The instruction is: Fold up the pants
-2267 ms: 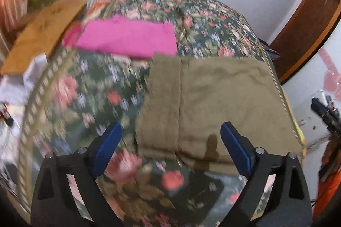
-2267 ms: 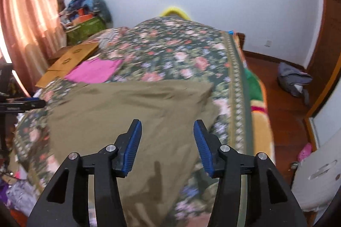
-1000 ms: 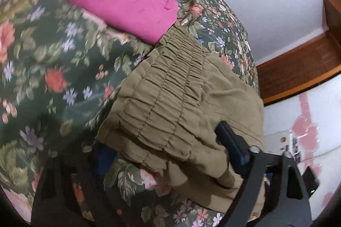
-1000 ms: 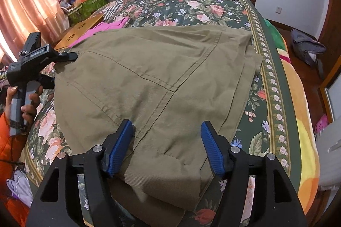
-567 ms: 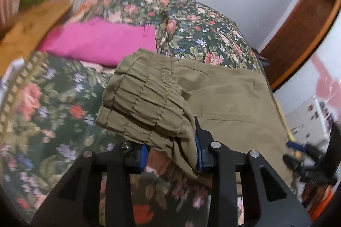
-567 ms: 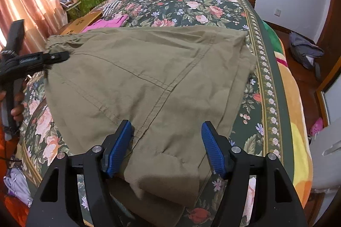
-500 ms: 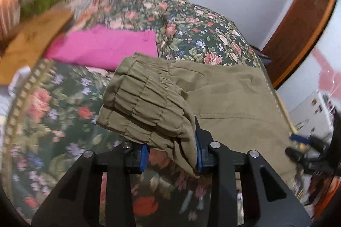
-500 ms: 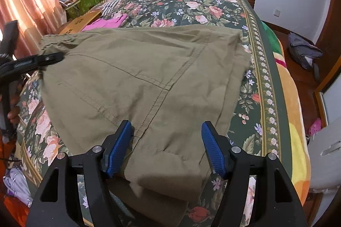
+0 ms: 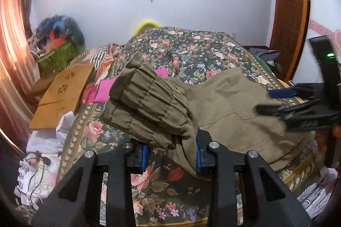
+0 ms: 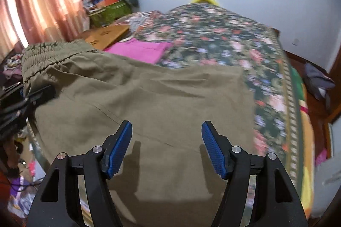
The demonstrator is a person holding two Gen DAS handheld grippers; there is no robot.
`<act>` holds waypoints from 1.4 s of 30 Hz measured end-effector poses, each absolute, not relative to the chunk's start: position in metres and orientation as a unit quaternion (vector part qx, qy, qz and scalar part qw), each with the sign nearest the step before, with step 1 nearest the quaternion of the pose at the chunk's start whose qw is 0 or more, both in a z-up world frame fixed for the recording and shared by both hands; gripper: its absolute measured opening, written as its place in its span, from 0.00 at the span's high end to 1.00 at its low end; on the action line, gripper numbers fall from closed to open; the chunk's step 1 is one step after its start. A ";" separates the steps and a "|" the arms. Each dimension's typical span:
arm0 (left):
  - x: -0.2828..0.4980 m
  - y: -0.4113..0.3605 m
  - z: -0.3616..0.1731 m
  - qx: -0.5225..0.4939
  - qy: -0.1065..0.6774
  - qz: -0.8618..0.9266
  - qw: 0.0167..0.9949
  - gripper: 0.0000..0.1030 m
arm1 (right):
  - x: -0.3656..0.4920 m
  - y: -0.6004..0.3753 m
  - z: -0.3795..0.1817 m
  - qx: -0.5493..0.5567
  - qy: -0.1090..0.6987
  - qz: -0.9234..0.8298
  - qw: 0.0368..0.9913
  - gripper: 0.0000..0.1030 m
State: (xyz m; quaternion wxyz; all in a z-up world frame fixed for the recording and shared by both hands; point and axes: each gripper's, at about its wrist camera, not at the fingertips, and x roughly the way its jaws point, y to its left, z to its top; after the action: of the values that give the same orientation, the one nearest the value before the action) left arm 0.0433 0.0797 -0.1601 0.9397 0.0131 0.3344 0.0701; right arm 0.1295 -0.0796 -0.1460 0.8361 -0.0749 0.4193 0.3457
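Olive-green pants (image 9: 230, 107) lie on a floral bedspread (image 9: 191, 52). My left gripper (image 9: 170, 152) is shut on the gathered elastic waistband (image 9: 147, 105) and holds it lifted above the bed. In the right wrist view the pants (image 10: 149, 103) spread across the bed, with the waistband (image 10: 42, 56) raised at the left beside my left gripper (image 10: 25, 97). My right gripper (image 10: 166, 148) is open and empty above the near part of the pants. It also shows in the left wrist view (image 9: 283, 99) at the right.
A folded pink garment (image 10: 138, 50) lies on the bed behind the pants. A brown cardboard box (image 9: 61, 92) and a green basket (image 9: 57, 54) of clutter sit at the left. Curtains (image 10: 36, 3) hang at the left. The bed's right edge (image 10: 298, 109) drops to a wooden floor.
My left gripper closed on the waistband and lifted it off the bed. My right gripper rose away from the pants' near edge and stayed open.
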 end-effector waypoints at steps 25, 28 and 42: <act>0.058 0.015 -0.116 0.092 0.290 0.010 0.953 0.71 | 0.102 -0.132 -0.163 -0.030 0.466 0.322 0.824 0.40; 0.064 0.002 -0.116 0.090 0.293 -0.004 0.952 0.71 | 0.101 -0.139 -0.181 -0.020 0.487 0.318 0.813 0.39; 0.094 -0.060 -0.128 0.115 0.324 -0.085 0.935 0.74 | 0.100 -0.192 -0.166 0.038 0.456 0.290 0.841 0.40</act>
State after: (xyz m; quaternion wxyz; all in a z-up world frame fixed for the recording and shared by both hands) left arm 0.0941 -0.0603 -0.1279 0.9350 0.1154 0.3244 -0.0848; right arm 0.0995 -0.1916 -0.1660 0.8407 0.0376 0.4556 0.2903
